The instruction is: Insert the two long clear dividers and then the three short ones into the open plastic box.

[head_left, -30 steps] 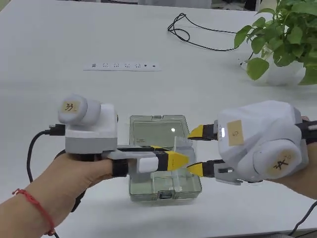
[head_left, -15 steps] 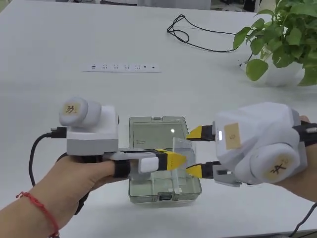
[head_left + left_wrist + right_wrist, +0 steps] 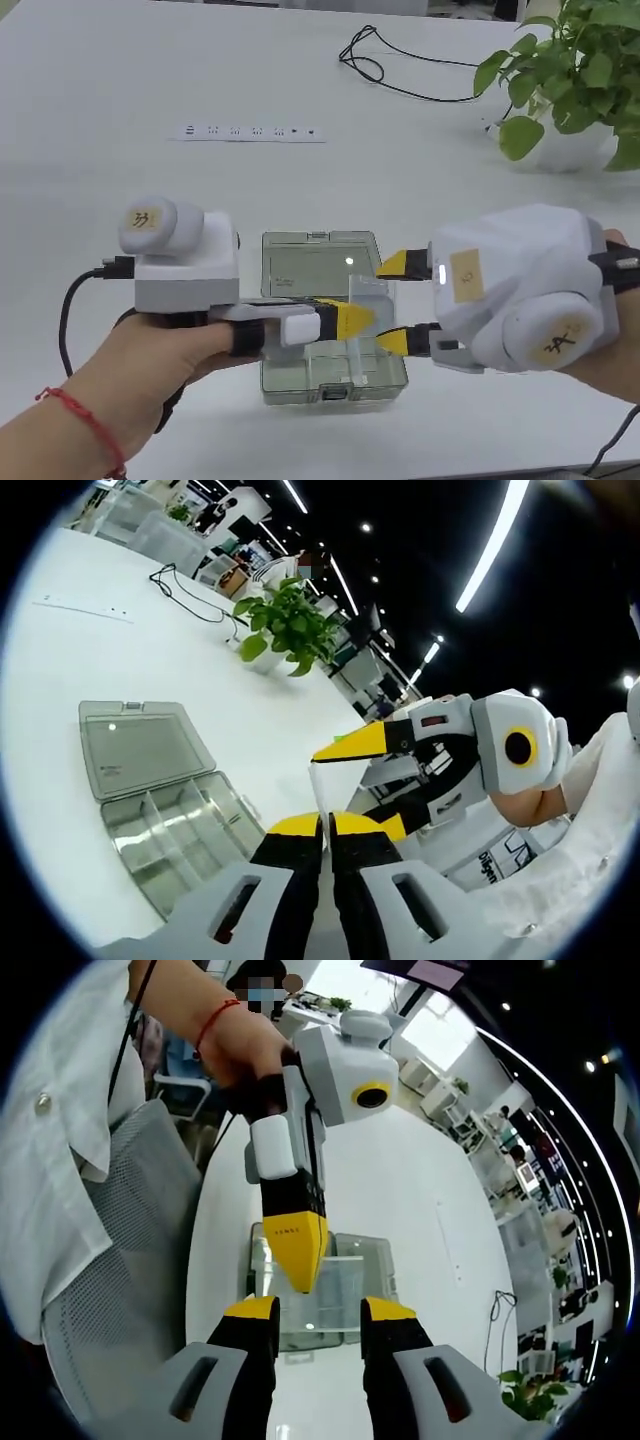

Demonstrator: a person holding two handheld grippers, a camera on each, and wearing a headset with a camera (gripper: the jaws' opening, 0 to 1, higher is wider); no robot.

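Note:
An open clear plastic box point(image 3: 300, 385) lies in front of me with its lid point(image 3: 318, 262) folded flat behind it; dividers stand inside it. My left gripper point(image 3: 360, 318) reaches in from the left over the box and is shut on a clear divider point(image 3: 368, 298), held upright above the right half. In the left gripper view the divider point(image 3: 319, 790) rises thin from between the gripper's point(image 3: 327, 825) closed yellow tips, with the box point(image 3: 150, 820) lower left. My right gripper point(image 3: 392, 304) faces it from the right, open, its tips either side of the divider. The right gripper point(image 3: 318, 1312) is likewise open over the box point(image 3: 350, 1300).
A white power strip point(image 3: 250, 132) lies further back on the white table. A black cable point(image 3: 390, 70) loops at the far middle and a potted plant point(image 3: 570, 80) stands at the back right. The left gripper's black cord point(image 3: 75, 290) trails off left.
The left gripper with the divider has shifted very slightly left and down toward the box. The right gripper has barely moved and stays open.

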